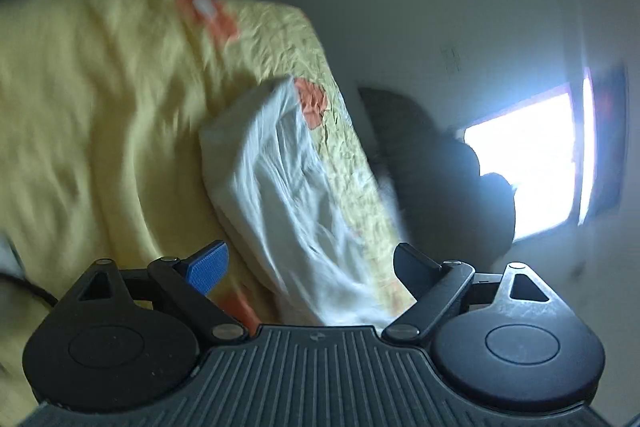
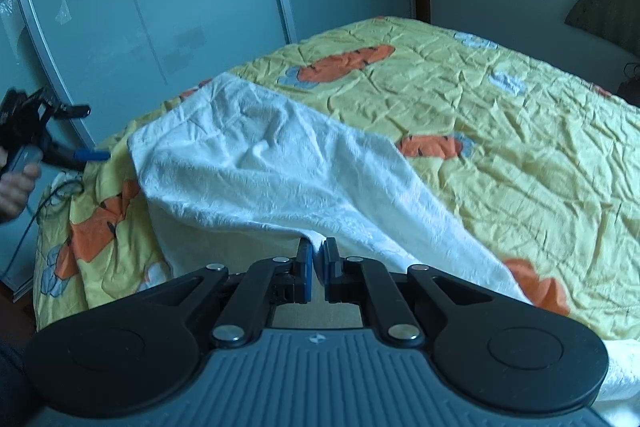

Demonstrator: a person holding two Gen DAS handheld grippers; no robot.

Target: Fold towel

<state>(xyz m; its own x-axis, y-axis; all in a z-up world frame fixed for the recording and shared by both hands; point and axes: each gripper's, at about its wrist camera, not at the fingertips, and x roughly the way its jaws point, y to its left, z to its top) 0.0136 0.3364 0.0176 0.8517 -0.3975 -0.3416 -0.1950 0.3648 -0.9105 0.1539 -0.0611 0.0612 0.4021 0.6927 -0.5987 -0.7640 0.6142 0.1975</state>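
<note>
A white towel [image 2: 280, 163] lies spread and rumpled across the yellow bedspread [image 2: 520, 131], its near edge lifted. My right gripper [image 2: 317, 259] is shut on that near edge of the towel, the cloth pinched between the blue pads. In the blurred left wrist view the white towel [image 1: 280, 187] runs between the wide-apart fingers of my left gripper [image 1: 310, 263], which is open and holds nothing. The right wrist view shows the left gripper [image 2: 86, 133] held by a hand [image 2: 16, 183] off the bed's left side, apart from the towel.
The bed carries a yellow quilt with orange and blue flower patches. A pale sliding wardrobe door [image 2: 160, 7] stands behind the bed. A dark headboard cushion [image 2: 608, 7] is at far right. A bright window [image 1: 528, 163] and a cable [image 2: 28, 223] by the bed's left corner are visible.
</note>
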